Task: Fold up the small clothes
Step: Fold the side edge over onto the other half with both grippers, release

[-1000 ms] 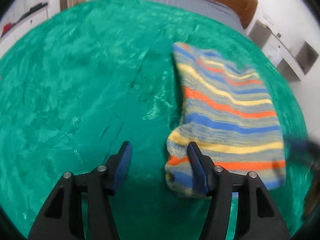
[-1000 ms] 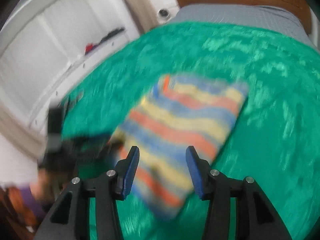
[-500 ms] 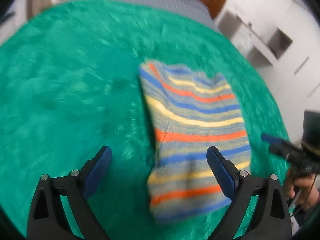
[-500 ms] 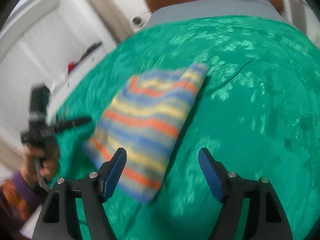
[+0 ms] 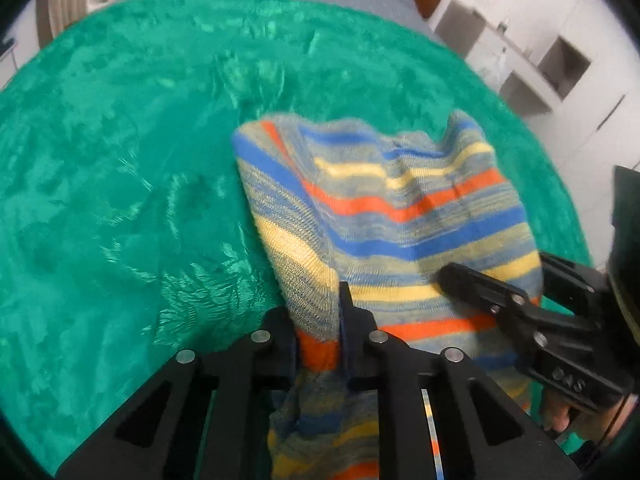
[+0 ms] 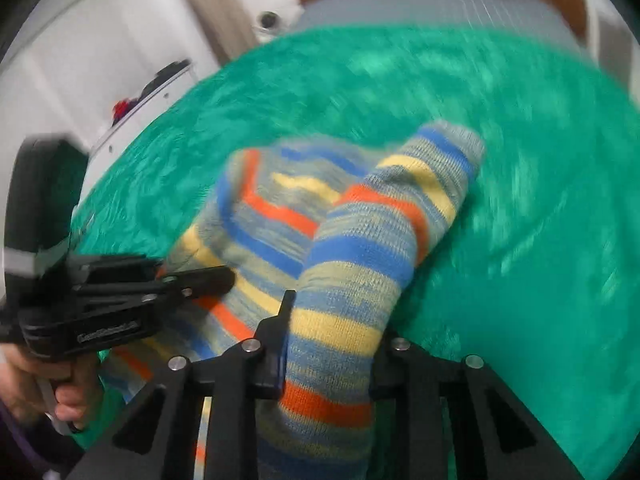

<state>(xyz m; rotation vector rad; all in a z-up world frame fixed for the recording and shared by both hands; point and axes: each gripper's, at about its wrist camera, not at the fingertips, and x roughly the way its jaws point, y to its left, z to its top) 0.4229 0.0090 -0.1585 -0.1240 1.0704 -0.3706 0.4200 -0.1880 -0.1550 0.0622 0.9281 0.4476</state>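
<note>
1. Striped knit in blue, orange, yellow and grey fills the gap between the left gripper [image 5: 318, 332] fingers, which have just been closing and now clench a near corner of the small striped garment [image 5: 384, 208].
2. The right gripper [image 6: 332, 344] has also just been closing; a thick fold of the same knit is bunched between its fingers, so it too is grasping the cloth.
3. Ahead of both sets of fingers the rest of the garment lies rumpled on the green blanket [image 5: 120, 160] of the bed, its far edge resting there while the near edge is gathered up at the fingers.
4. The step in hand appears to be carrying the near edge over the far one. To do it well, I would keep both grips firm, raise the two corners together and level, and hold them apart enough to pull the edge straight.
5. The right grip looks bulkier than the left, so the fold could come out lopsided; laying the edge down slowly and matching the stripes would help.
6. Beyond the blanket, to the right of the left fingers, white open shelves [image 5: 560, 68] stand against the wall; what they hold is too small to tell. No container takes part in this step.
</note>
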